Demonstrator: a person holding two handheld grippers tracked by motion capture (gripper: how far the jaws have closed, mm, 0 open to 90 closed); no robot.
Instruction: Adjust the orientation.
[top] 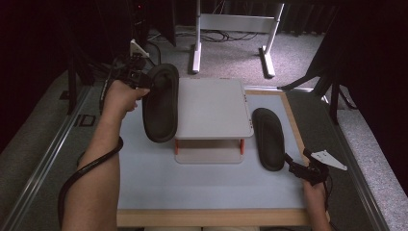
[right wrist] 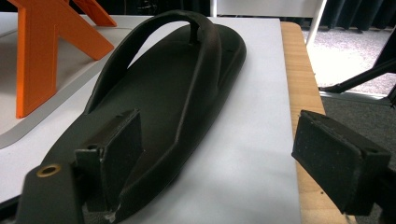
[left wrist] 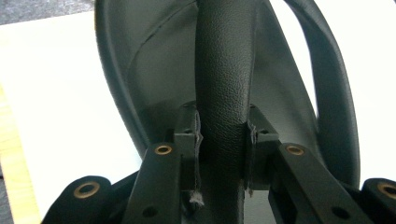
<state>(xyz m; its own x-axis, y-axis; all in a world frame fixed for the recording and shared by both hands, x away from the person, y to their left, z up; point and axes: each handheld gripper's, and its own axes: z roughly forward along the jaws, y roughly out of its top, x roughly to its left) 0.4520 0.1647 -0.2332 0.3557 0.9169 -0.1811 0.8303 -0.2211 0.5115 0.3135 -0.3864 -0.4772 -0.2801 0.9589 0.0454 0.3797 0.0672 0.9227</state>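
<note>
**Aloft: one sandal gripped by its strap, the other flat on the surface**

Now the left claw (top: 144,82) is clamped on the strap (left wrist: 224,84) of a black sandal (top: 160,103), which hangs toe-down against the left edge of a small grey shelf (top: 214,108) at the middle of the surface (top: 207,185). A second black sandal (top: 268,138) lies flat near the right edge, just right of the shelf. Behind its heel, the right claw (right wrist: 224,154) stands open, one pad (right wrist: 119,140) over the sole, pressing nothing.

One sandal (top: 160,103) hangs left of the raised shelf (top: 213,109); the other sandal (top: 268,138) lies right of it on the table (top: 207,187).
</note>
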